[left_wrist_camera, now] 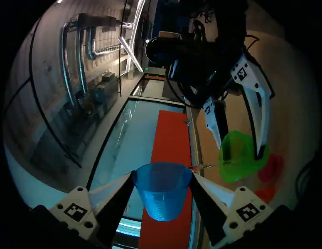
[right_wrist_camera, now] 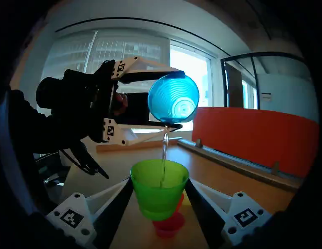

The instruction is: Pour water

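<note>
Above the right gripper (right_wrist_camera: 160, 181), clamped on the green cup (right_wrist_camera: 159, 197), our left gripper (left_wrist_camera: 162, 177) grips the tipped blue cup (left_wrist_camera: 162, 197) (thin stream (right_wrist_camera: 164, 151)): we should tilt slowly, stream centred.

your right gripper (right_wrist_camera: 159, 183) holds the upright cup (right_wrist_camera: 159, 193) over the table (right_wrist_camera: 227, 178). your left gripper (right_wrist_camera: 177, 99) tips the other cup (right_wrist_camera: 173, 98) above and just behind it, and water (right_wrist_camera: 164, 151) falls into the upright cup. small cups (right_wrist_camera: 169, 226) sit just beneath it, with the partition (right_wrist_camera: 260, 133) behind it to the right.
</note>
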Available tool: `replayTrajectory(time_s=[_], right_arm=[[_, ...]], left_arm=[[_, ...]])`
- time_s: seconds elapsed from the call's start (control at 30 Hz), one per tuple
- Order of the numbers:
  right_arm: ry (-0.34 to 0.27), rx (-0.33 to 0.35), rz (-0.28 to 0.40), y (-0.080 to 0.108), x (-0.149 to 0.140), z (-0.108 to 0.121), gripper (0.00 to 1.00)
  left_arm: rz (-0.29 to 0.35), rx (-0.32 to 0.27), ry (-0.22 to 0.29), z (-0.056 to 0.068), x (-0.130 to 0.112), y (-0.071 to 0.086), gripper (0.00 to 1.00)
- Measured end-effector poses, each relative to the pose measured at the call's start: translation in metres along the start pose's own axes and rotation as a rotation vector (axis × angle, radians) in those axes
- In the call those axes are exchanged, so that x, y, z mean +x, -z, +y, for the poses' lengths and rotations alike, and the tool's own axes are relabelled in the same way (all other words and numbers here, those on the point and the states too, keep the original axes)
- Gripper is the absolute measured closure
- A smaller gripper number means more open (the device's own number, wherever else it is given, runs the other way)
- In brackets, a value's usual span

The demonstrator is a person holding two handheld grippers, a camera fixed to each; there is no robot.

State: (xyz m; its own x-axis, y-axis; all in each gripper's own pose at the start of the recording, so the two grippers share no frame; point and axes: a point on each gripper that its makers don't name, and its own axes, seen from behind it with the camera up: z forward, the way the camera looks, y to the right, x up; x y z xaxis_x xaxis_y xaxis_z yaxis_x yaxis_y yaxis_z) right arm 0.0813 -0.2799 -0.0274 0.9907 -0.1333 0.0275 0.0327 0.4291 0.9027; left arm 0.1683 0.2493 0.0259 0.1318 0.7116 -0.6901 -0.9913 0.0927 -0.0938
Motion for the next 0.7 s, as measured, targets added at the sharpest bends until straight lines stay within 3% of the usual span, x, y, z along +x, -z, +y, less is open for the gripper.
replayTrajectory(time_s=[0.7], right_arm=[[0.004,-0.005,0.003,0.0007,0.002,0.0019,0.1]], left_arm=[[0.006,0.019,-0.072,-0.0066,0.0074,0.0021,0.11]])
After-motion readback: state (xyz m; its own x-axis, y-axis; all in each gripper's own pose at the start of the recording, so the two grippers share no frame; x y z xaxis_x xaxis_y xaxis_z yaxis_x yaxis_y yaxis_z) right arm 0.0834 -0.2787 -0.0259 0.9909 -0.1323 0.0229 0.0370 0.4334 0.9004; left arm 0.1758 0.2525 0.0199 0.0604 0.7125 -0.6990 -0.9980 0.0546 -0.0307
